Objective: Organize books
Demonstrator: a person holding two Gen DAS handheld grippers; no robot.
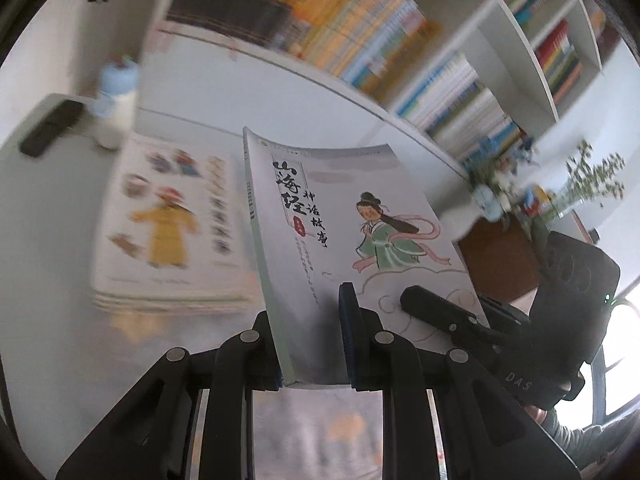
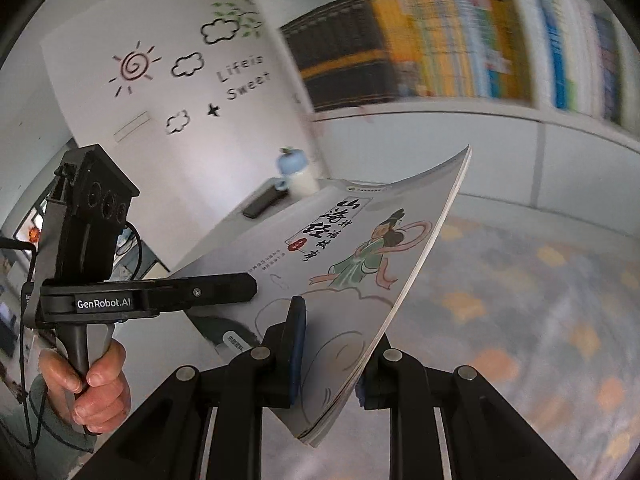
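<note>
A thin pale-grey book (image 1: 340, 232) with black calligraphy and a drawn figure in green robes is held in the air, tilted, by both grippers. My left gripper (image 1: 308, 320) is shut on its spine-side lower corner, blue pad pressed on the cover. My right gripper (image 2: 336, 344) is shut on the same book (image 2: 360, 256) at the page-edge lower corner. Each gripper shows in the other's view: the right gripper (image 1: 416, 300) lies on the cover's lower right, and the left gripper (image 2: 240, 288) comes in from the left, gripped by a hand (image 2: 96, 384).
Below lies a stack of books (image 1: 160, 220) on a white table (image 1: 40, 240), with a blue-capped bottle (image 1: 114, 100) and a black remote (image 1: 50, 128) at its far end. White shelves full of upright books (image 2: 440, 52) rise behind. A plant (image 1: 592, 184) stands at right.
</note>
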